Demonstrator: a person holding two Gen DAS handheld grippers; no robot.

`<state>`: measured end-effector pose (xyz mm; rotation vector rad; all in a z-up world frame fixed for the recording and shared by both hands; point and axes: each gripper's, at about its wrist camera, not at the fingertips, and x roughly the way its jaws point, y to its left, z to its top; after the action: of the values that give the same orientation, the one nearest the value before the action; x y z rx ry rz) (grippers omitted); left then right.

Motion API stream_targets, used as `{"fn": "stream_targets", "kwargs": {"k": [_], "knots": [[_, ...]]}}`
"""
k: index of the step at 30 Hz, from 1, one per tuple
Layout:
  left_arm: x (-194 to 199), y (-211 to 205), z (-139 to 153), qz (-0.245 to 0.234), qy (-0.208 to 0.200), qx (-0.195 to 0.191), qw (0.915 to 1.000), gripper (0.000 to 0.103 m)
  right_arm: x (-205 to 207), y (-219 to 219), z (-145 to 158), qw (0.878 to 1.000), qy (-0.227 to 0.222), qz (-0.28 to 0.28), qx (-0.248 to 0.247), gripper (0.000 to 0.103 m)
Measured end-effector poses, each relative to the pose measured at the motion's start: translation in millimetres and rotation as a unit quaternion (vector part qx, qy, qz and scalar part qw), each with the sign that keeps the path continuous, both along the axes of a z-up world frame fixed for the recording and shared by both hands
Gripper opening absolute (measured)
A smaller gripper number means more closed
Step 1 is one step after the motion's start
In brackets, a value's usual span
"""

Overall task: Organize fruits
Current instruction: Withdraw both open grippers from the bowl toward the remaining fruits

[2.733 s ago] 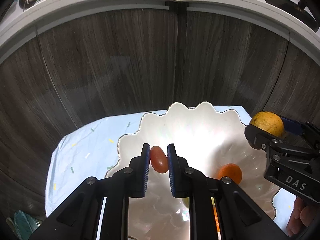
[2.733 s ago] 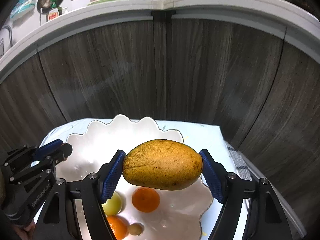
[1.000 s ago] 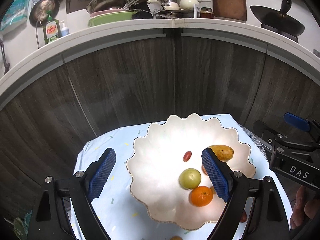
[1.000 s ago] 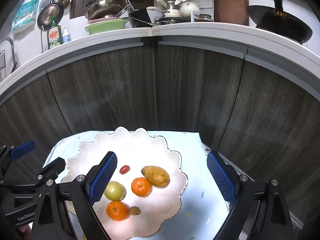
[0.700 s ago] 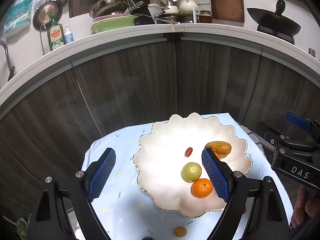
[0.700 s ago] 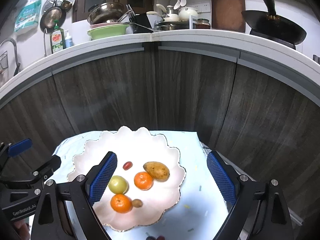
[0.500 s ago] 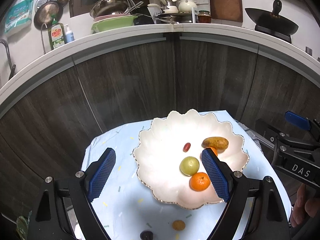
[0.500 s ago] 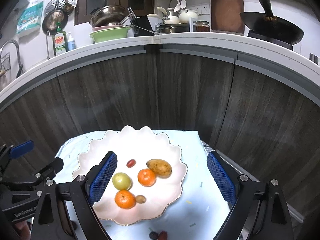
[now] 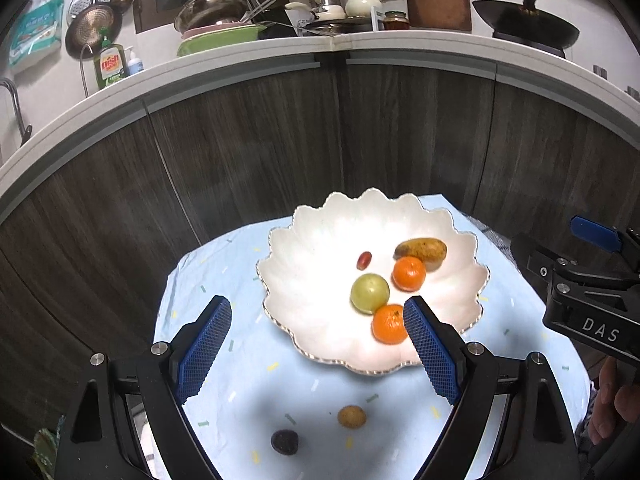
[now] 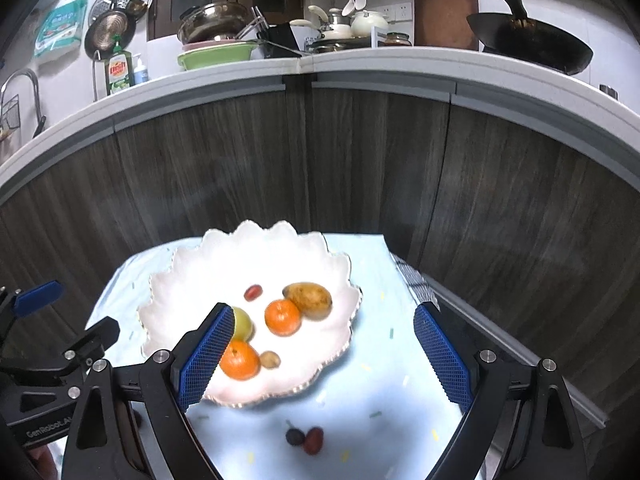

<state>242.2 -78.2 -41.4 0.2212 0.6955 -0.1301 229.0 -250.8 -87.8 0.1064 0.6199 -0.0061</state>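
Near the cameras, both grippers have backed away from the scalloped white plate (image 9: 304,240), so small fruits on the blue cloth (image 9: 208,280) now show: a brown one (image 9: 351,416) and a dark one (image 9: 284,441).

Left gripper (image 9: 316,344) and right gripper (image 10: 324,350) hover angled downward, fingers wide apart and empty.

Farther off, the mango (image 10: 308,300) and grape tomato (image 9: 363,260) now lie in the plate; loose fruits remain.

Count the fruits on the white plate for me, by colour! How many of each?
Orange fruits: 2
Green fruit: 1
Red grape: 1
Yellow-brown mango: 1
Small brown fruit: 1
Total: 6 on the plate
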Motion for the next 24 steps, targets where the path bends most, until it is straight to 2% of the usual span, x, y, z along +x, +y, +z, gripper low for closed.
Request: {"fn": "stream_targets", "kwargs": {"k": [24], "knots": [[-34.9,2.7,-59.4,-0.007,0.025,-0.005,0.9996,0.088,-26.9,0.1,-67.9,0.998,0.055,0.002,-0.008,0.092]]}}
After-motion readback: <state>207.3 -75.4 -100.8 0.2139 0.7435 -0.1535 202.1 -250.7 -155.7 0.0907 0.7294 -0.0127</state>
